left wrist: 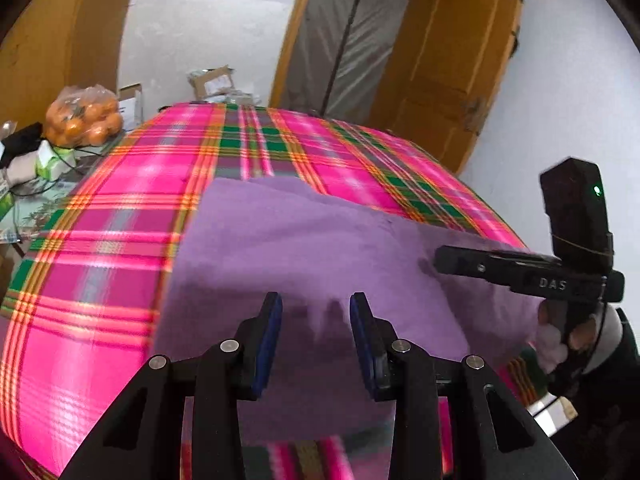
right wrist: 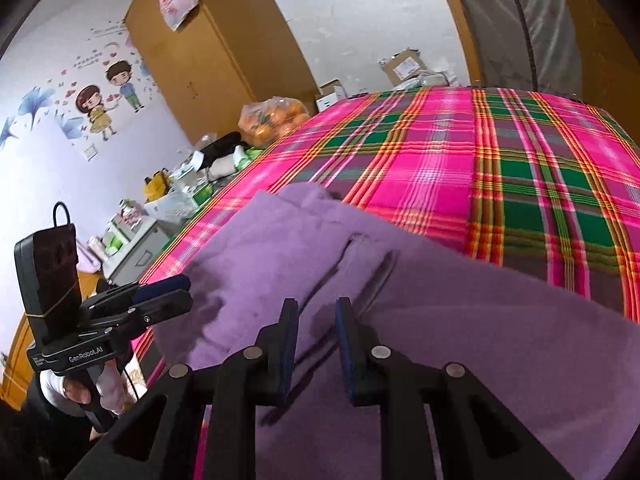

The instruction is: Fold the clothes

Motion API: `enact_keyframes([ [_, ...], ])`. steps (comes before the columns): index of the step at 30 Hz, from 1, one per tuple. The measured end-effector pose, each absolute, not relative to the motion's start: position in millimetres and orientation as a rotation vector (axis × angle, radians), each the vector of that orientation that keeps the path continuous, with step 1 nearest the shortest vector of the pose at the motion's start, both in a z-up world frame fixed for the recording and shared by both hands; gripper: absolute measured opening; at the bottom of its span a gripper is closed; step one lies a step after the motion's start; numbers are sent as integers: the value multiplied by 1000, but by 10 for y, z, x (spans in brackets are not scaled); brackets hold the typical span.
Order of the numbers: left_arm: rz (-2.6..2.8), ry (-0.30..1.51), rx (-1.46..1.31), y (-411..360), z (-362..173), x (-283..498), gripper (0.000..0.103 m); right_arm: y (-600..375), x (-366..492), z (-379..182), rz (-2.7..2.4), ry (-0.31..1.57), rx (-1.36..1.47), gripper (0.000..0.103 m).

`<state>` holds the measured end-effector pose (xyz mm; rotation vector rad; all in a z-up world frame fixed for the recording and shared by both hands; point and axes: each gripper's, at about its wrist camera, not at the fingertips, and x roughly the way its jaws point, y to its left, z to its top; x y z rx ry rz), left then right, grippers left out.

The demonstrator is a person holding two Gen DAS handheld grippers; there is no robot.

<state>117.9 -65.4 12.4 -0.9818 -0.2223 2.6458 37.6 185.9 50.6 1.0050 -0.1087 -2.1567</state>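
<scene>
A purple fleece garment lies on the pink plaid bed cover. It also shows in the right wrist view, with a fold or seam near its middle. My left gripper hovers over the garment's near part, open and empty. My right gripper is over the garment too, jaws slightly apart with nothing between them. The right gripper shows in the left wrist view, over the garment's right side. The left gripper shows in the right wrist view, at the garment's left edge.
A bag of oranges and clutter sit on a side table left of the bed. Cardboard boxes lie beyond the bed's far edge. A wooden door stands at the back right. The plaid cover stretches away past the garment.
</scene>
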Motion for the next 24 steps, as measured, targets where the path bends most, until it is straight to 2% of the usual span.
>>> enact_keyframes([
  [7, 2648, -71, -994, -414, -25, 1304, 37, 1748, 566, 458, -2111, -4, 989, 19],
  [15, 2650, -72, -1001, -427, 20, 1360, 37, 1772, 636, 419, -2115, 12, 1001, 20],
  [21, 2662, -97, -968, -498, 65, 1366, 37, 1851, 565, 386, -2112, -72, 1047, 20],
  [24, 2717, -128, -964, -670, 109, 1327, 37, 1938, 411, 382, -2126, -190, 1090, 21],
])
